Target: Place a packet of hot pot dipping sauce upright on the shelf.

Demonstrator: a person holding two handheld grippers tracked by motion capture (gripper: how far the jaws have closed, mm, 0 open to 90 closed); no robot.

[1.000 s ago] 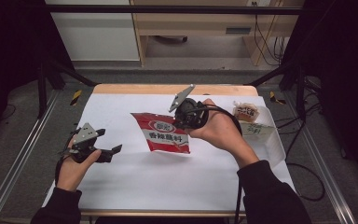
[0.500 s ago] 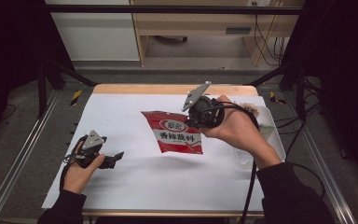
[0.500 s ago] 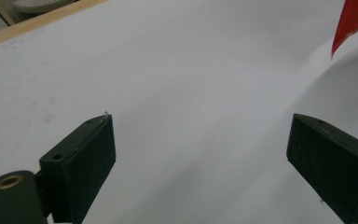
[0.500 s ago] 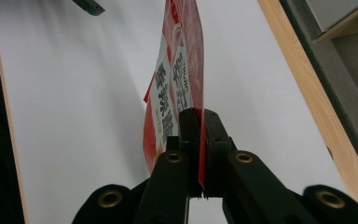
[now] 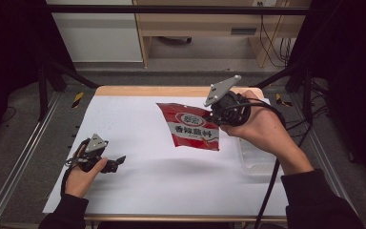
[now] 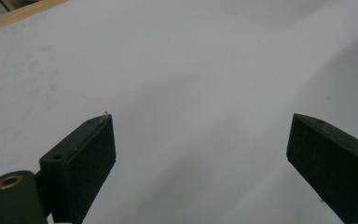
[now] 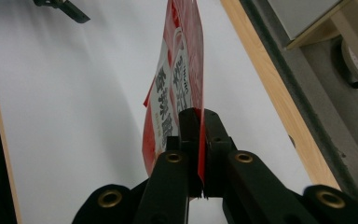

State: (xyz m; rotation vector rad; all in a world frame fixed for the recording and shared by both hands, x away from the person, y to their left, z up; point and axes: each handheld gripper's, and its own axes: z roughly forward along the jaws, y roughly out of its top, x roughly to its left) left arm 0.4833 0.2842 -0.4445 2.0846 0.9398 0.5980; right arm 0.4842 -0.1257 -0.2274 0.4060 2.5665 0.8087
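The desk [image 5: 138,119] under my claws is covered with a white sheet, and most of it is bare. Compared with a moment ago, my right claw [image 5: 208,112] has carried the red snack bag [image 5: 190,126] higher and more to the right side, away from the middle of the desk. The bag was hanging low over the sheet before; now it hangs clearly above it, with its shadow below on the paper. My left claw [image 5: 116,161] has also come back, closer to my body, and rests low at the near left part of the desk. I judge from this that the lifting step is done and that the bag is now on its way to a new place, perhaps the clear plastic box [image 5: 255,157] that stands just below my right hand.

My right claw is clamped on the bag. In the right gripper view the two jaws are pressed together on the edge of the bag [image 7: 179,88], and the bag stretches away from the claw [image 7: 196,121], straight ahead of it, with the printed face turned to the left jaw.

My left claw [image 6: 200,140] is wide apart and holds nothing; between its jaws is only white paper. The bag is well apart from it, far ahead and to its right.
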